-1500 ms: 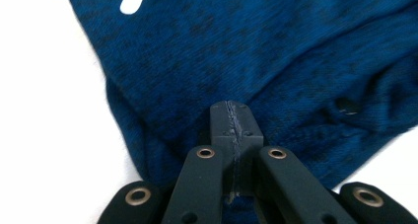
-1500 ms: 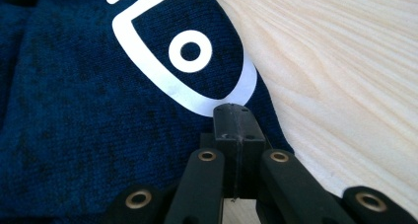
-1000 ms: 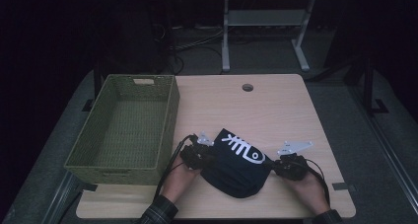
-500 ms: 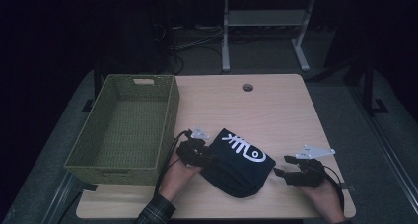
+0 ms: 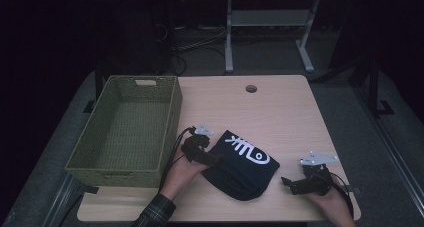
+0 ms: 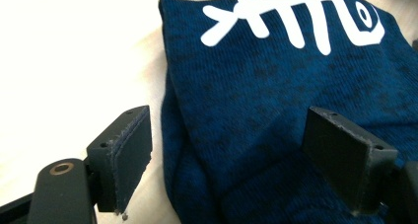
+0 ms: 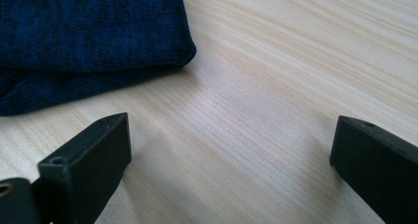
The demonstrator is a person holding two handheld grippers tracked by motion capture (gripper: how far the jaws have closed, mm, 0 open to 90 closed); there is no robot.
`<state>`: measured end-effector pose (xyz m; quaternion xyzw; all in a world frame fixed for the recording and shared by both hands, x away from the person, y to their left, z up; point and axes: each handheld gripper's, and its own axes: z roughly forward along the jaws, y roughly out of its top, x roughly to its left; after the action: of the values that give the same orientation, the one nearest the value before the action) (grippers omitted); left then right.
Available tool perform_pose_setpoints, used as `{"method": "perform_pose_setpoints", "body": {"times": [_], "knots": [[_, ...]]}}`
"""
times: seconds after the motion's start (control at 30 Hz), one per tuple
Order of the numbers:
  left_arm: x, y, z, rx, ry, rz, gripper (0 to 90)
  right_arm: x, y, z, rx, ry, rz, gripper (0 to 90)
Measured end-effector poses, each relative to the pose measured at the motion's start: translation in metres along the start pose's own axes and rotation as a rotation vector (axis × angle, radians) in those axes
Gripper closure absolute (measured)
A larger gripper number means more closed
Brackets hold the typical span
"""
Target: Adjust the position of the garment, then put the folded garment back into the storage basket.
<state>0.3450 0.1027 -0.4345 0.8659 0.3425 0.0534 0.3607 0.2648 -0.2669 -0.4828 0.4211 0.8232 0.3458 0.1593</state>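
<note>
Folded navy knit garment (image 5: 243, 168), white fish-skeleton print (image 5: 246, 150), no legible writing, on wooden bench (image 5: 280, 112); left claw (image 6: 231, 157) gaping astride its edge, right claw (image 7: 224, 169) just opened, empty.

Matt knitted cloth garment (image 6: 276, 110) lies on smooth pale wood table (image 7: 276, 86).

folded garment (image 5: 242, 166) lies on the table (image 5: 280, 112), near its front edge, roughly centre. basket (image 5: 127, 129) sits on the table's left side, just beside the garment's left end. left gripper (image 5: 197, 149) sits between basket and garment, at the garment's left edge, one jaw over the cloth. right gripper (image 5: 295, 183) rests to the right of the garment, apart from it, over bare table. cable hole (image 5: 251, 88) is behind the garment, near the back edge.
</note>
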Motion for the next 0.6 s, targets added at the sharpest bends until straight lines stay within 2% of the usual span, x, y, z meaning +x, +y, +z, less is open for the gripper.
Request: {"method": "perform_pose_setpoints", "body": {"times": [0.1, 0.33, 0.6], "knots": [[0.004, 0.002, 0.004, -0.009, 0.002, -0.011, 18.0, 0.000, 0.000, 0.000, -0.001, -0.001, 0.005, 1.8], [0.008, 0.007, 0.010, -0.018, 0.003, -0.009, 15.7, 0.000, 0.000, 0.000, -0.001, -0.001, 0.006, 1.8], [0.012, 0.009, 0.022, -0.021, -0.022, -0.015, 13.7, 0.000, 0.000, 0.000, -0.001, 0.000, 0.005, 1.8]]}}
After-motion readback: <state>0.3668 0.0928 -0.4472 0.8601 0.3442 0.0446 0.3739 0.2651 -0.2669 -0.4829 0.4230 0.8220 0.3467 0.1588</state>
